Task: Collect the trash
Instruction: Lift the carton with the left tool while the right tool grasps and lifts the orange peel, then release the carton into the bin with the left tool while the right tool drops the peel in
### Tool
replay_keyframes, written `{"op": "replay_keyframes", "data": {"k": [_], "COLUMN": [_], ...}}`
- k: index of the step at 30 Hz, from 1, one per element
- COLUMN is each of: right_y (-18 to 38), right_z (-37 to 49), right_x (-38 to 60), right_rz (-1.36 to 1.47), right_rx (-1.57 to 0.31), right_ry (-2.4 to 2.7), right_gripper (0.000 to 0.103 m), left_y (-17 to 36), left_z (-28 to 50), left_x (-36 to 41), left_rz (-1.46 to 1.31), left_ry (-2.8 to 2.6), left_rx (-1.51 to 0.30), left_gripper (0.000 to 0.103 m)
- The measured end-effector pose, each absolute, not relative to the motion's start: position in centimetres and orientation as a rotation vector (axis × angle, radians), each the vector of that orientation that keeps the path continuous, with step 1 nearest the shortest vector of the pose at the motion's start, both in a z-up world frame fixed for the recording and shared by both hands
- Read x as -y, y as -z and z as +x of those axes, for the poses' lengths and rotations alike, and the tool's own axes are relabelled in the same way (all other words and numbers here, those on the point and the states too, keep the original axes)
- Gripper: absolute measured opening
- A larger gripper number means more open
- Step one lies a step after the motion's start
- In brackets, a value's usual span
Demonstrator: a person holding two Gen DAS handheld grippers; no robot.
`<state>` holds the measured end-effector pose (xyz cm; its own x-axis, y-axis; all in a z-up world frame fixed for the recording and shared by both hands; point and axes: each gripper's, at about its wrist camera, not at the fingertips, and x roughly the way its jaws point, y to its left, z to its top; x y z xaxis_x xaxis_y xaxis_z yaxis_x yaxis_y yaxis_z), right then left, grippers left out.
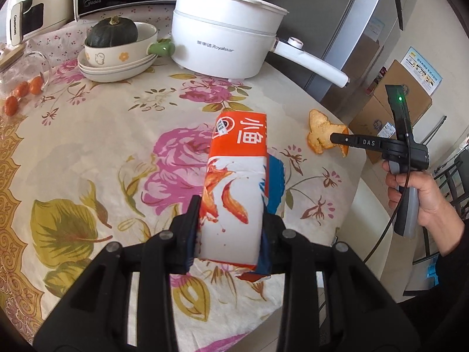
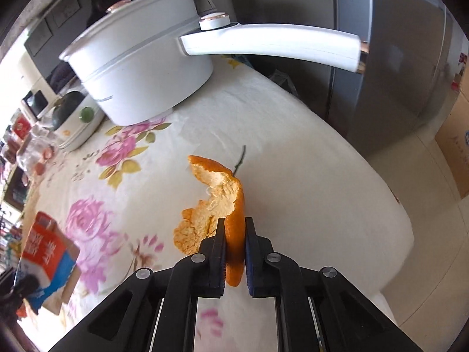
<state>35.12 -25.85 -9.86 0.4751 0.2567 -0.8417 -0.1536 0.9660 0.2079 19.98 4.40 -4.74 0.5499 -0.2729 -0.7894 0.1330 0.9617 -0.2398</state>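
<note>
left fingers (image 1: 231, 226) clamped on carton (image 1: 239, 176) sides, so it lifts clear of surface (image 1: 102, 135); long axis runs straight out ahead of fingers. right fingers (image 2: 235, 248) pinched near shut on peel (image 2: 218, 202) edge, rest curling forward and left, probably ready to bin.

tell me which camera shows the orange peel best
The right wrist view: the orange peel sits close and central, its rind pinched between the right gripper. The left wrist view shows it small, far off, partly behind that gripper's finger.
</note>
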Motion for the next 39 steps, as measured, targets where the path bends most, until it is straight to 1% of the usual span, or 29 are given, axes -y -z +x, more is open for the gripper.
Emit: {"op": "replay_keyframes", "data": {"k": [11,18,26,35,37,38,39], "right_y": [5.1,3.1,4.0,4.7,4.9,4.9,5.0], "right_z": [26.4,20.9,16.3,14.5,14.4,14.4,14.3], "right_x": [30.2,32.1,34.8,39.4,39.8,40.0,40.2], "right_rz": [0.086,0.097,0.07,0.117,0.122,0.124,0.125], "right_rx": [-1.027,-1.054,-1.123,-1.147,-1.151,-1.153,-1.153], "right_ry": [-0.265,-0.251,-0.196,-0.121,-0.116,-0.114,-0.113], "right_gripper": [0.01,0.01,0.01,0.01,0.01,0.01,0.01], "left_y": [2.1,2.5,4.2,6.0,6.3,6.4,6.6], "left_z": [14.6,12.5,12.4,12.7,12.9,13.0,13.1], "left_x": [-1.4,1.8,7.7,13.1,14.3,14.9,15.3], "left_rz": [-0.206,-0.263,-0.173,-0.104,-0.081,-0.064,-0.054], "left_ry": [0.264,0.302,0.399,0.487,0.509,0.51,0.508], "left_rx": [-0.926,-0.943,-0.992,-1.03,-1.025,-1.027,-1.031], "left_gripper": [0.037,0.037,0.037,0.04,0.05,0.052,0.059]}}
